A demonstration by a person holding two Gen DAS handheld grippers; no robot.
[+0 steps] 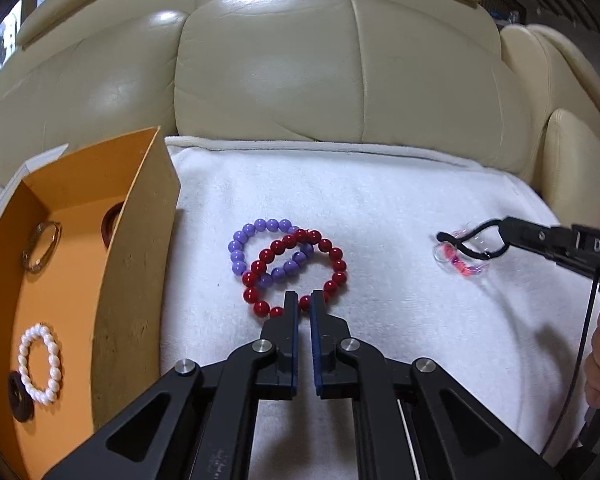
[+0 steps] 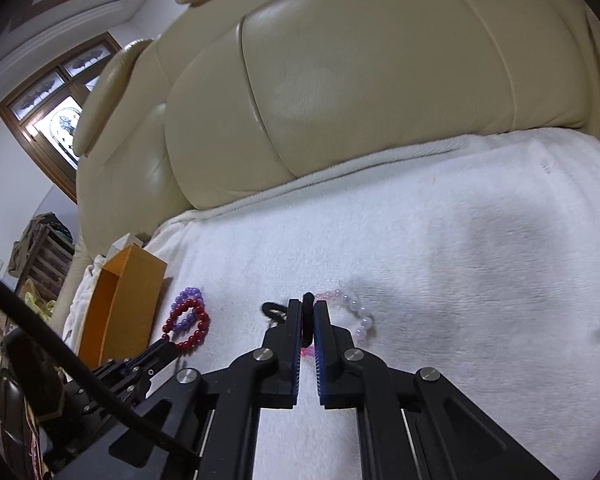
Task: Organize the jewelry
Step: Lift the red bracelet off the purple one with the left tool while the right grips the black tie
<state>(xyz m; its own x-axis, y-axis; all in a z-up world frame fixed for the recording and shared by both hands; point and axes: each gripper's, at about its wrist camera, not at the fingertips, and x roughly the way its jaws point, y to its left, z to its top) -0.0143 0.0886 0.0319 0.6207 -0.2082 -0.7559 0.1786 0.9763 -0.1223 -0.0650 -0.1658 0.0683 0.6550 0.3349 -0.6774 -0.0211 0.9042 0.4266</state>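
A white fluffy towel (image 1: 380,208) is covering a cream leather sofa (image 1: 300,80). An open orange cardboard box (image 1: 132,240) (bracelets inside) is sitting at its left. The left gripper (image 1: 305,300) is pinching the red bead bracelet (image 1: 336,258); the right gripper (image 2: 308,314) is clamping a black looped hair tie (image 2: 308,308).

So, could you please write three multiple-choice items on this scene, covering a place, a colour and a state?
1. Where does the white pearl bracelet lie?
A. on the towel
B. in the orange box
C. on the sofa back

2. What colour is the bracelet that overlaps the purple bracelet?
A. red
B. green
C. black

3. How is the right gripper?
A. wide open
B. out of view
C. shut on a black hair tie

Key: 1 B, it rests on the box floor; 2 A, the red bracelet crosses it; 3 C, the tie sits pinched between the pads.
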